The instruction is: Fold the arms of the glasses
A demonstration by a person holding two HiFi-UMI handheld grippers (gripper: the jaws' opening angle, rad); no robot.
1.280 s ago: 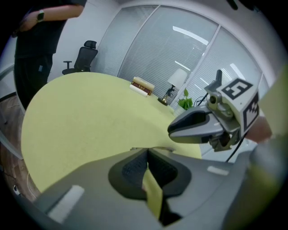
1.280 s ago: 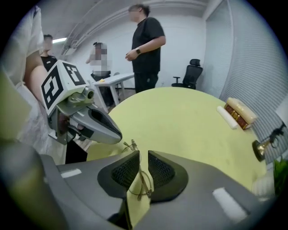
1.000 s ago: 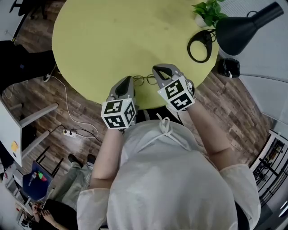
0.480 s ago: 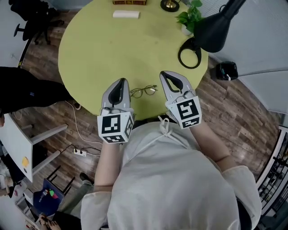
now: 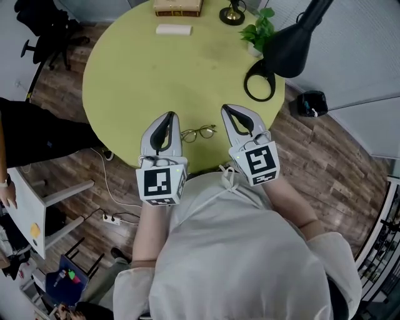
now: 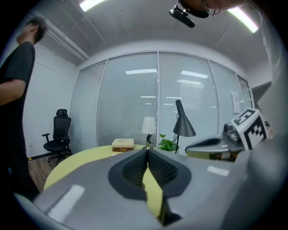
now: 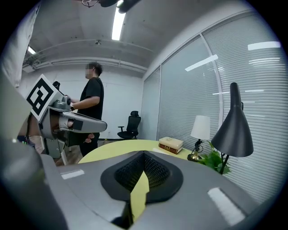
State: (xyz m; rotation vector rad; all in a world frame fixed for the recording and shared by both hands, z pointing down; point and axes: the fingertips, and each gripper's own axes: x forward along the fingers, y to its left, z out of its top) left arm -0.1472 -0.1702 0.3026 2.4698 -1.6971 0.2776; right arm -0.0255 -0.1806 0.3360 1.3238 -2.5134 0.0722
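Observation:
A pair of thin-framed glasses (image 5: 199, 132) lies on the round yellow-green table (image 5: 156, 69) near its front edge. They are too small in the head view to tell how the arms stand. My left gripper (image 5: 167, 117) hangs above the table just left of them, and my right gripper (image 5: 229, 110) just right of them. Neither touches the glasses. Both point across the table, away from me. The left gripper (image 6: 147, 152) and the right gripper (image 7: 144, 155) each have their tips together with nothing between them. Neither gripper view shows the glasses.
A black desk lamp (image 5: 294, 37) with a ring base (image 5: 259, 81) stands at the table's right edge, by a potted plant (image 5: 259, 31). At the far side are a book (image 5: 178, 6), a small table lamp (image 5: 231, 12) and a white box (image 5: 173, 29). A person in black (image 7: 90, 112) stands at the left.
Both grippers have lifted from beside the glasses at table level and now hang higher. The glasses stay on the table.

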